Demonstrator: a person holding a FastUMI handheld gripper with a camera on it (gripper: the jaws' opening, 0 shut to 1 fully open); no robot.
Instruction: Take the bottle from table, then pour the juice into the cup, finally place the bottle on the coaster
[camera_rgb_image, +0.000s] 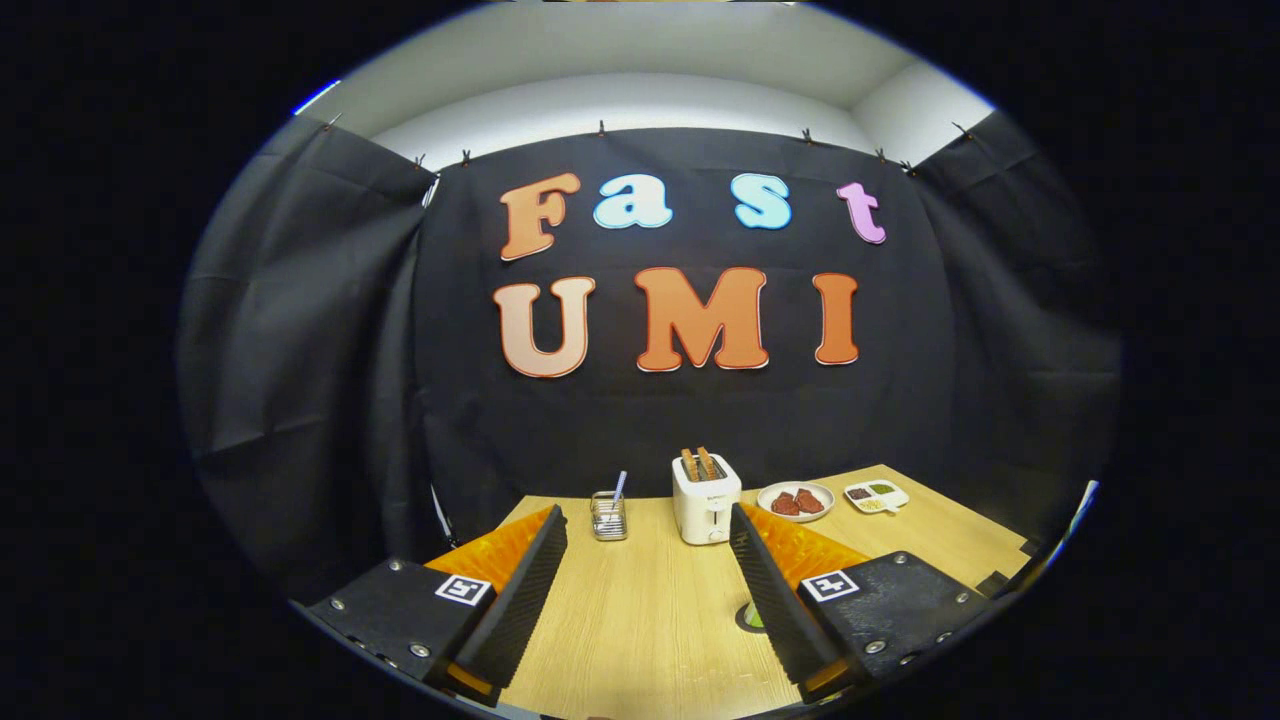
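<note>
My gripper (648, 535) hangs above the wooden table (640, 610) with its two fingers spread wide and nothing between them. A small green, dark-rimmed round thing (752, 616) peeks out just beside the right finger (775, 590), mostly hidden by it; I cannot tell what it is. The left finger (525, 590) stands over bare wood.
Beyond the fingers, by the black cloth wall, stand a clear glass with a straw (608, 514), a white toaster with bread slices (706, 497), a plate with reddish food (796, 500) and a small divided white dish (876, 494).
</note>
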